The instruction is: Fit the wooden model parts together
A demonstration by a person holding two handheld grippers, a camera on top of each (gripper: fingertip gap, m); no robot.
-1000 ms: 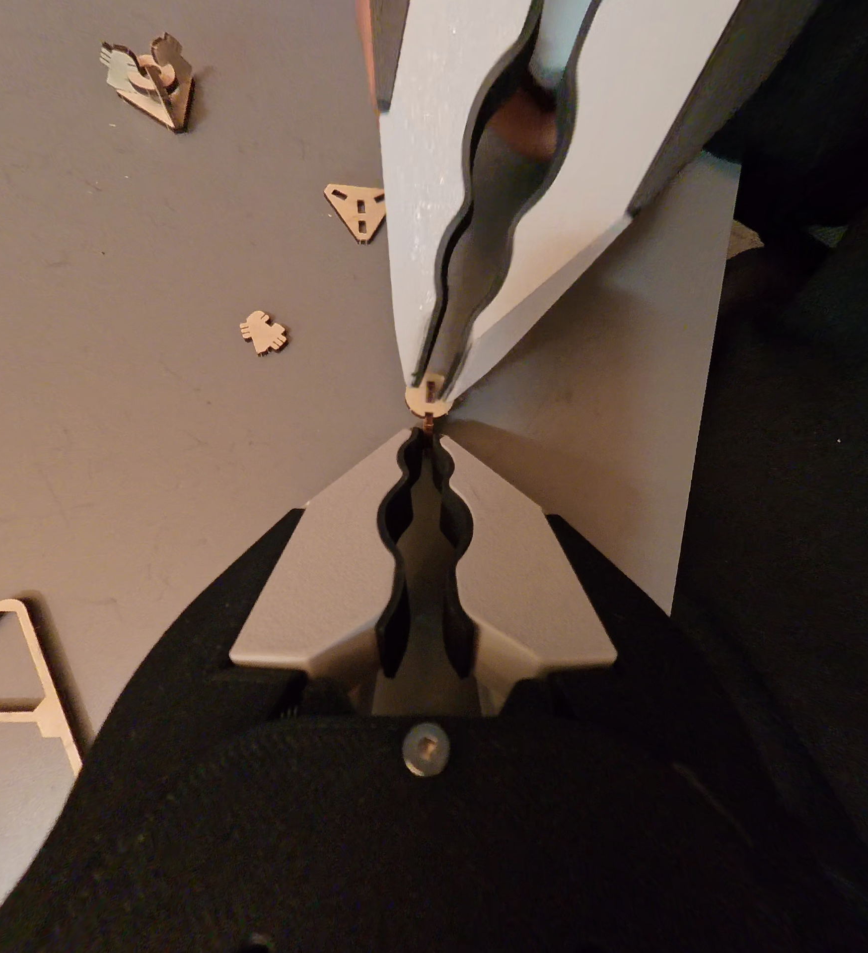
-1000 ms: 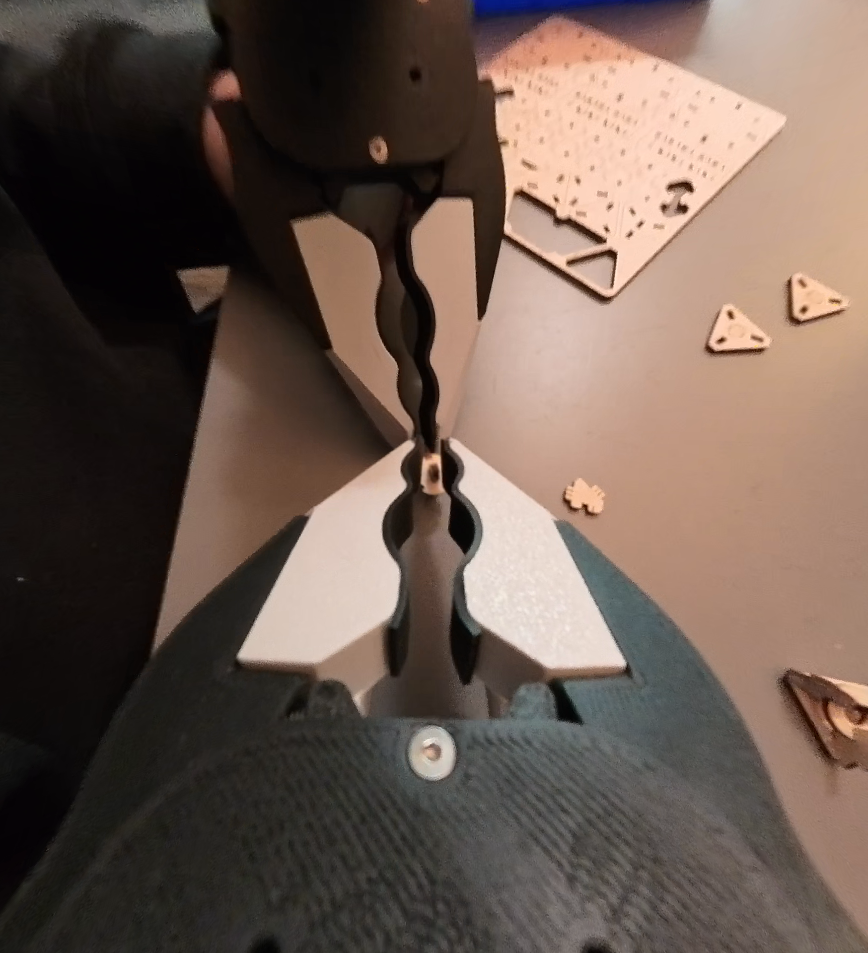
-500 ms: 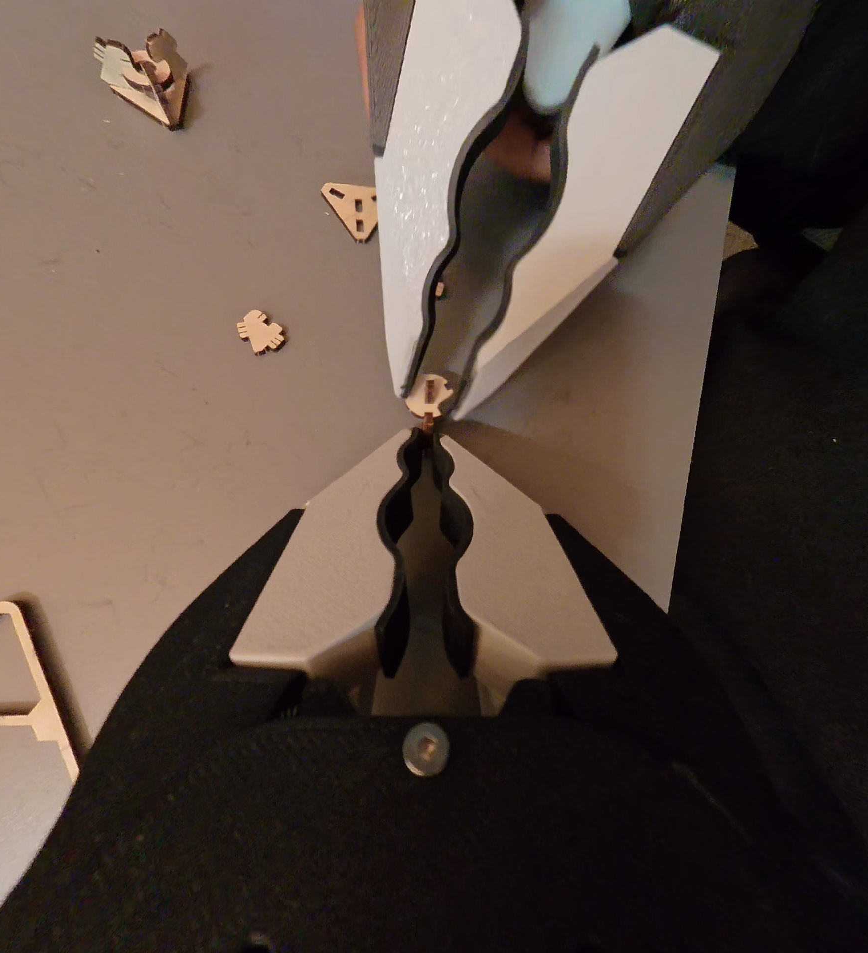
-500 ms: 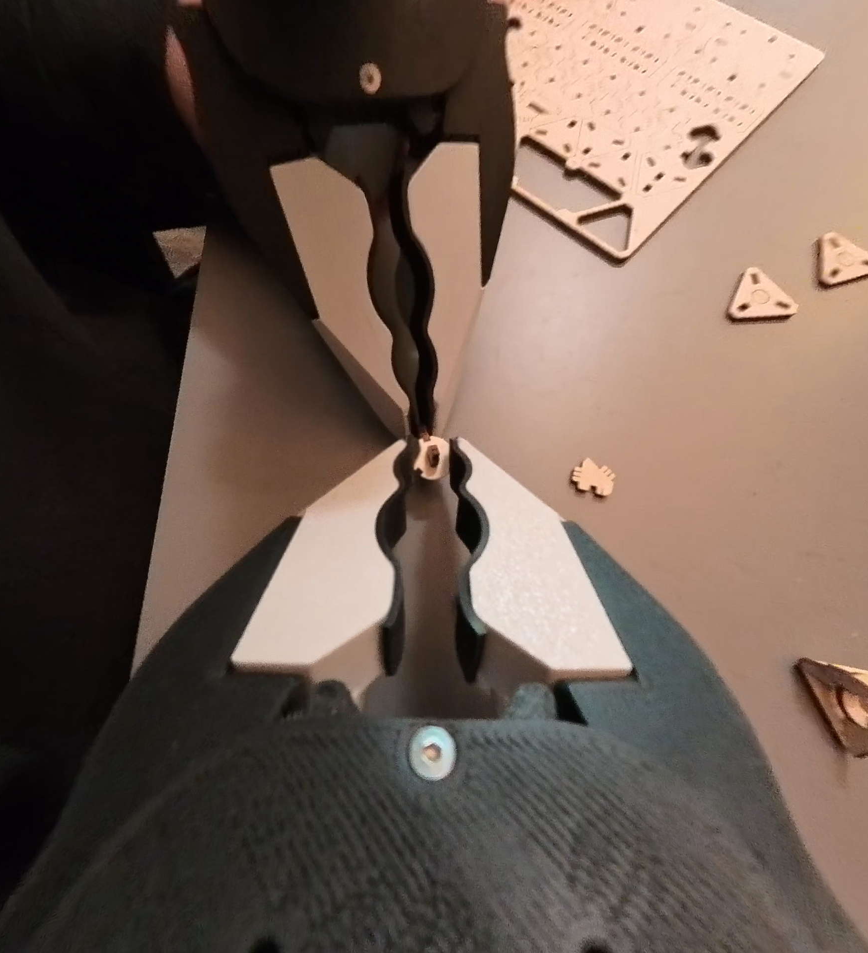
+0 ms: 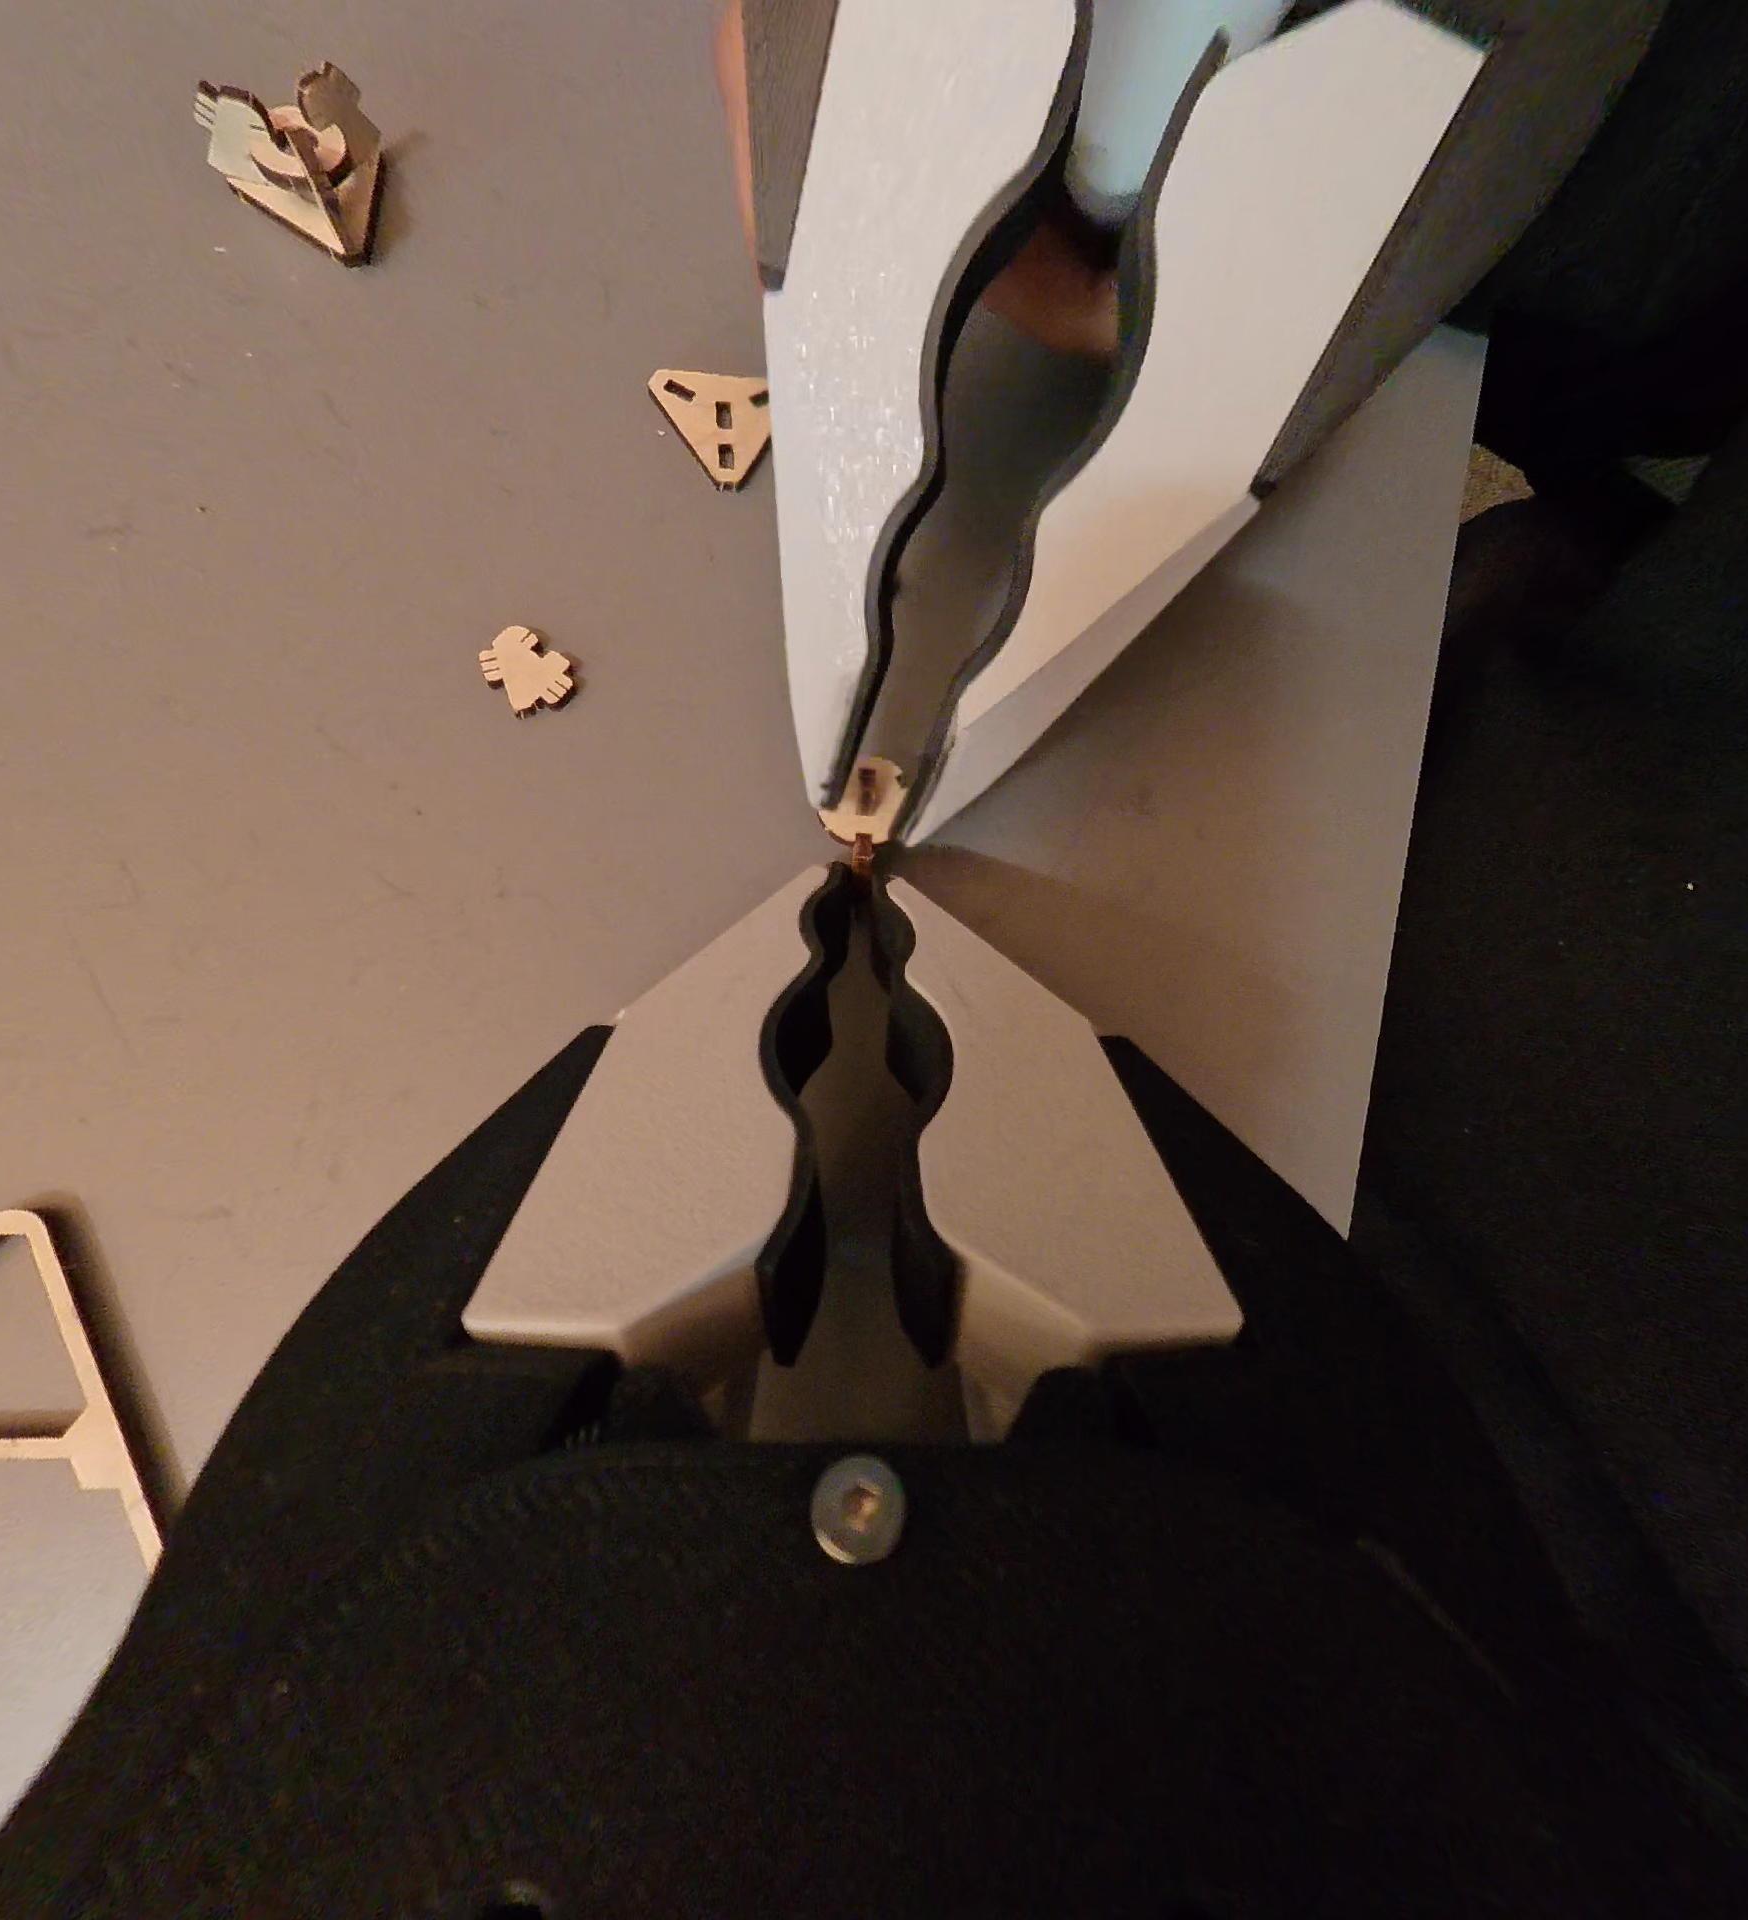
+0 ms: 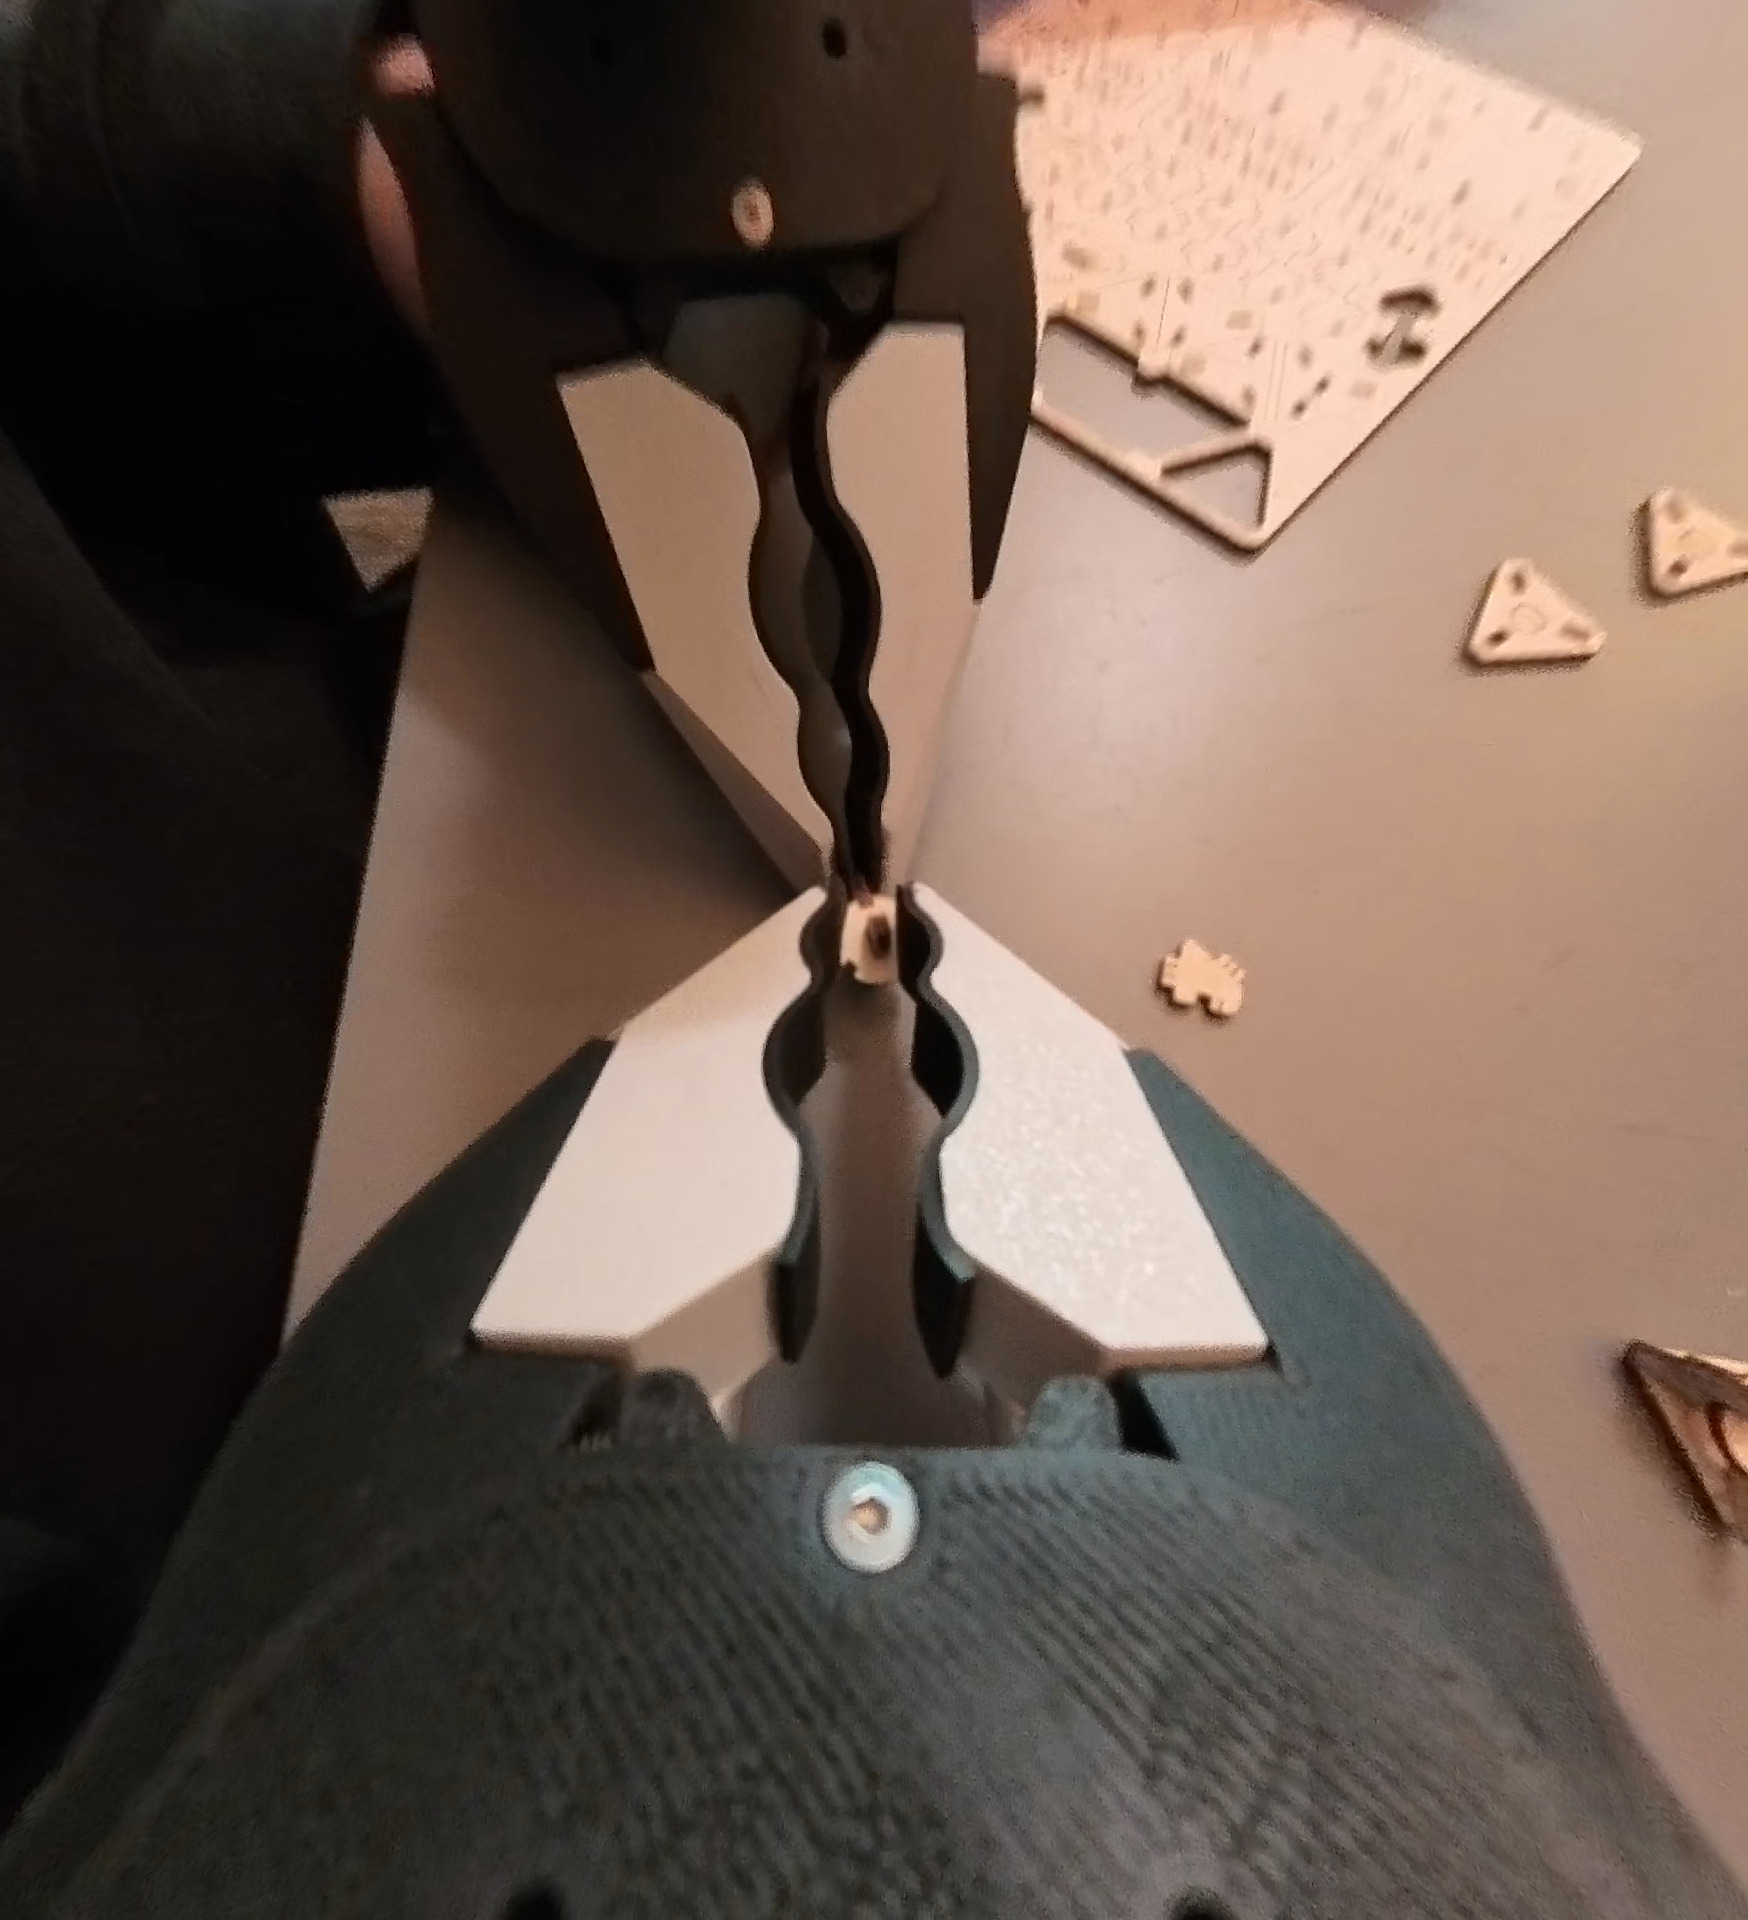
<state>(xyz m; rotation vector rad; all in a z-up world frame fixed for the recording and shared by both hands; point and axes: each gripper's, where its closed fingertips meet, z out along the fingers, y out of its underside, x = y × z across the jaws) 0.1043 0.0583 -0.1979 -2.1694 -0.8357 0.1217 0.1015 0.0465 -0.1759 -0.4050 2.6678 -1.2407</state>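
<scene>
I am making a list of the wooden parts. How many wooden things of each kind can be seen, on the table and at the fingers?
Sheet: 1
Triangles: 2
Toothed piece: 1
Assembled piece: 1
Disc, between the right fingers: 1
Thin piece, in the left fingers: 1
Total: 7
</scene>
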